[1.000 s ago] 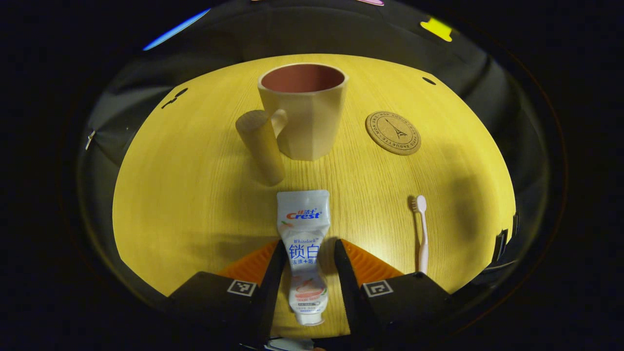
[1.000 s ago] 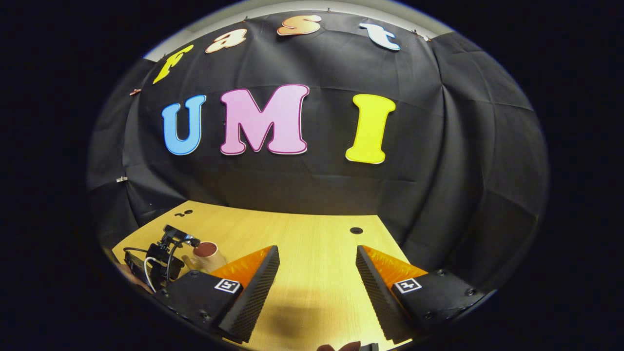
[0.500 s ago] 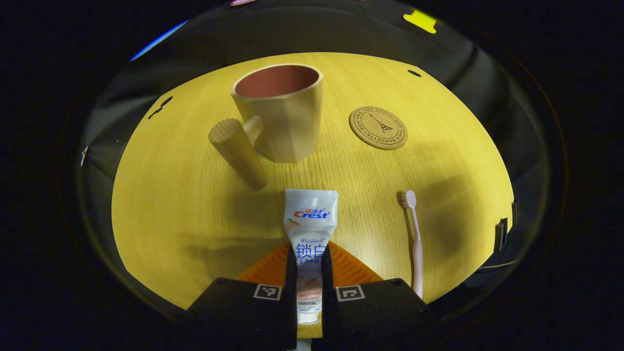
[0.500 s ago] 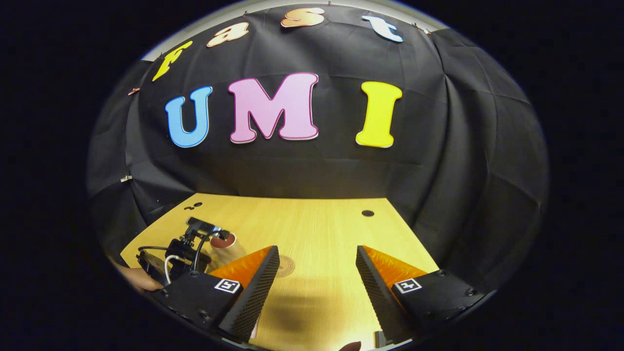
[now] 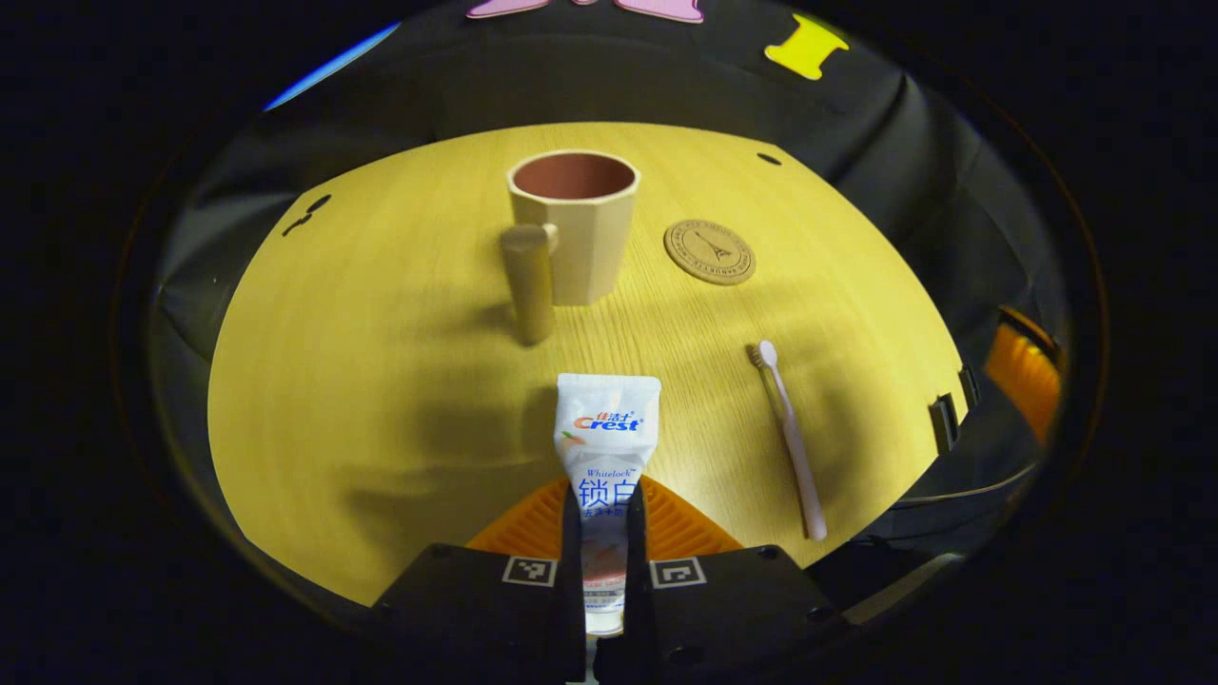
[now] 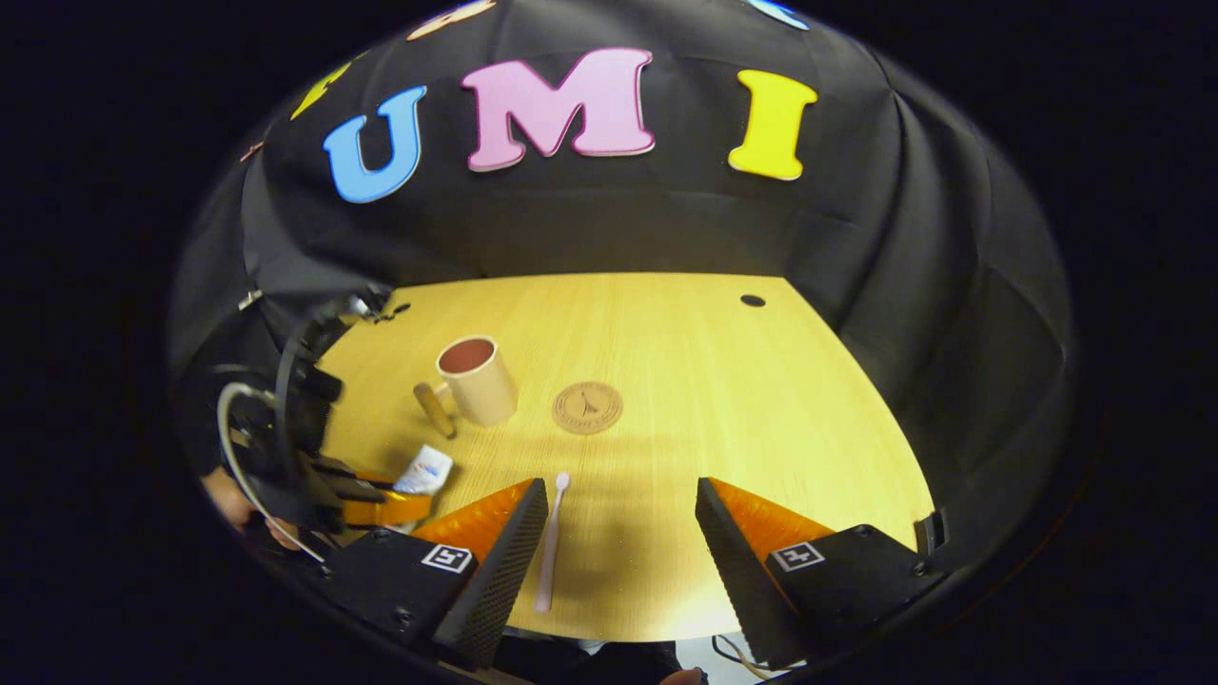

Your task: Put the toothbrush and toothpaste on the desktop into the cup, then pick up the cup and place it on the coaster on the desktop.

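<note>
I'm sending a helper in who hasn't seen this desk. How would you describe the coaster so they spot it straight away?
Start at the yellow wooden desktop and find the cream cup with its wooden peg handle. The coaster lies flat on the desk just beside the cup, on the side away from that handle. It is the only round, flat cork-brown disc, printed with a small tower.

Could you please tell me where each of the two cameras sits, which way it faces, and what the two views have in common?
Left gripper view: rides on the left gripper, low over the desktop, facing the cup; its own fingers pinch the toothpaste.
Right gripper view: rides on the right gripper, higher, looking down the desktop toward the booth wall; its own fingers stand apart, and the left gripper and a hand show farther off.
Shared: cup, coaster, toothbrush, toothpaste.
</note>
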{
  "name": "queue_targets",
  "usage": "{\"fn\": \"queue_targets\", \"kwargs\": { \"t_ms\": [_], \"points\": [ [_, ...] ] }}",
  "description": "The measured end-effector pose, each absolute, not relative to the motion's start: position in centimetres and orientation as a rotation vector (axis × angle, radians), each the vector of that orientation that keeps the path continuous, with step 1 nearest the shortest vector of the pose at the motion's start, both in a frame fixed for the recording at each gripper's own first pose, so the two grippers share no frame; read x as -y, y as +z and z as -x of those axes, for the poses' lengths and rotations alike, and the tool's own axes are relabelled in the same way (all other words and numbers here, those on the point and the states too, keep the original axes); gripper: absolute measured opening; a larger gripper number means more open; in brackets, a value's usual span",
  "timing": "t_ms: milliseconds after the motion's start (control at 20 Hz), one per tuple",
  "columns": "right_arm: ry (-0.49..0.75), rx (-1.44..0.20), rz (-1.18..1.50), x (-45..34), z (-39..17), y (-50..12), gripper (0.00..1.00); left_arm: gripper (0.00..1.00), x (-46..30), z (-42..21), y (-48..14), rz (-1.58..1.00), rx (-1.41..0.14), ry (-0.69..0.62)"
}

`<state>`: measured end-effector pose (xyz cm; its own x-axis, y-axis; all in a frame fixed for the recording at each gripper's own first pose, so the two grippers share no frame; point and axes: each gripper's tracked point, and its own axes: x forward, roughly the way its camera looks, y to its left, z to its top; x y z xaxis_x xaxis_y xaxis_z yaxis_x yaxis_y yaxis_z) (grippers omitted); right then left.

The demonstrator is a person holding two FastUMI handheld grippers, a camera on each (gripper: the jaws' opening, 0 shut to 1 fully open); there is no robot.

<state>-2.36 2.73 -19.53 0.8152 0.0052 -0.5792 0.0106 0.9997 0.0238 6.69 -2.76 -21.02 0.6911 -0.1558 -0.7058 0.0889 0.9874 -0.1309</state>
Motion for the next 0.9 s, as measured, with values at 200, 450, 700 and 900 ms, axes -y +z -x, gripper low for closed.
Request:
{"fn": "queue_targets", "kwargs": {
  "t_ms": [200,450,700,900],
  "points": [
    [0.04,-0.742,0.034,-5.5,2.5,-24.1,0.94,0.21,-1.1,-4.4,-16.8,0.125,-0.644,-0.124],
    [0.038,-0.849,0.014,-7.5,0.9,-28.1,0.85,0.21,-5.1,-1.2,-14.1,0.102,-0.534,-0.105],
    [0.015,-0.972,-0.019,-8.8,0.8,-31.6,0.77,0.21,-7.0,1.0,-14.9,0.143,-0.524,-0.075],
    [-0.002,-1.018,0.015,-8.6,0.6,-33.0,0.68,0.21,-8.1,2.2,-15.5,0.154,-0.519,-0.056]
  ]
}}
